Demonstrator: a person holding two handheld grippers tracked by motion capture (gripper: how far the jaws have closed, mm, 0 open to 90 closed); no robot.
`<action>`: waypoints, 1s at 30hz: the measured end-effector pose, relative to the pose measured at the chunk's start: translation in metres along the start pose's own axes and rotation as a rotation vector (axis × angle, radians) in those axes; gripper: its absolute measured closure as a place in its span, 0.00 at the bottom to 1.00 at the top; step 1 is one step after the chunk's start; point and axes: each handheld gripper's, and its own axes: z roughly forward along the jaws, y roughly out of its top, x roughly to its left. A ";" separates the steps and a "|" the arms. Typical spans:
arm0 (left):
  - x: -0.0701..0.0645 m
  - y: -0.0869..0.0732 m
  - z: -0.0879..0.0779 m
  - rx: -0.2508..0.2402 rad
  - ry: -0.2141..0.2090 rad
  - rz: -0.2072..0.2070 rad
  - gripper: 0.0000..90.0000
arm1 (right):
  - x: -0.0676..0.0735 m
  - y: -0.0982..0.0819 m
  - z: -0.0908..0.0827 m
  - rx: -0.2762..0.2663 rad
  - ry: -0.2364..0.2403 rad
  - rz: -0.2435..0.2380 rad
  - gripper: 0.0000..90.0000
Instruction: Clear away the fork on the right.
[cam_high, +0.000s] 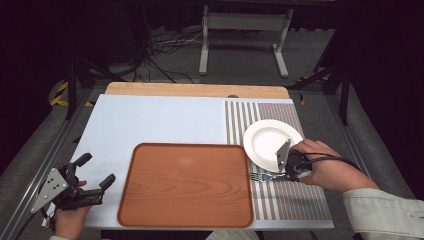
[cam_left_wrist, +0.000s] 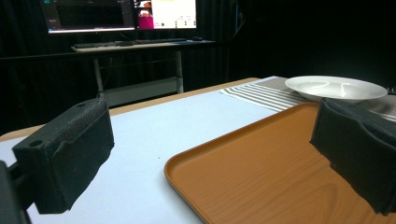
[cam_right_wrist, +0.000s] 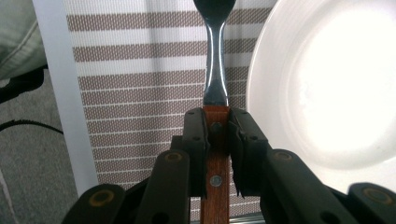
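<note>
Seen from the high view, the right gripper (cam_high: 286, 172) sits over the striped placemat (cam_high: 292, 200) at the near rim of the white plate (cam_high: 267, 140), its jaws closed on the handle of a fork (cam_high: 264, 176) whose tines reach out to the left of the fingers, toward the wooden tray (cam_high: 187, 185); the left gripper (cam_high: 97, 172) rests at the table's near left corner, its jaws spread wide with nothing between them, well apart from the fork and just beside the tray's left edge. In the left gripper view, the two black pads (cam_left_wrist: 65, 158) stand far apart and empty, the tray (cam_left_wrist: 261, 177) lying between and just beyond them and the plate (cam_left_wrist: 336, 87) farther off past the right-hand pad. In the right gripper view, the fingers (cam_right_wrist: 196, 135) press from both sides on the fork's brown riveted handle (cam_right_wrist: 216, 168), pinched squarely between the pads; the steel neck (cam_right_wrist: 215, 60) runs straight out ahead of the fingertips over the placemat (cam_right_wrist: 140, 93), with the plate (cam_right_wrist: 327, 84) just to the right of the fingers.
</note>
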 end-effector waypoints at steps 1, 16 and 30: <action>0.000 0.000 0.000 0.000 0.000 0.000 0.00 | 0.000 0.000 -0.001 -0.009 0.002 0.010 0.86; 0.000 0.000 0.000 0.001 0.002 -0.001 0.00 | -0.001 0.012 -0.017 -0.115 0.027 0.207 0.86; 0.000 0.000 0.000 0.002 0.002 0.001 0.00 | 0.005 0.047 -0.026 -0.147 0.007 0.421 0.86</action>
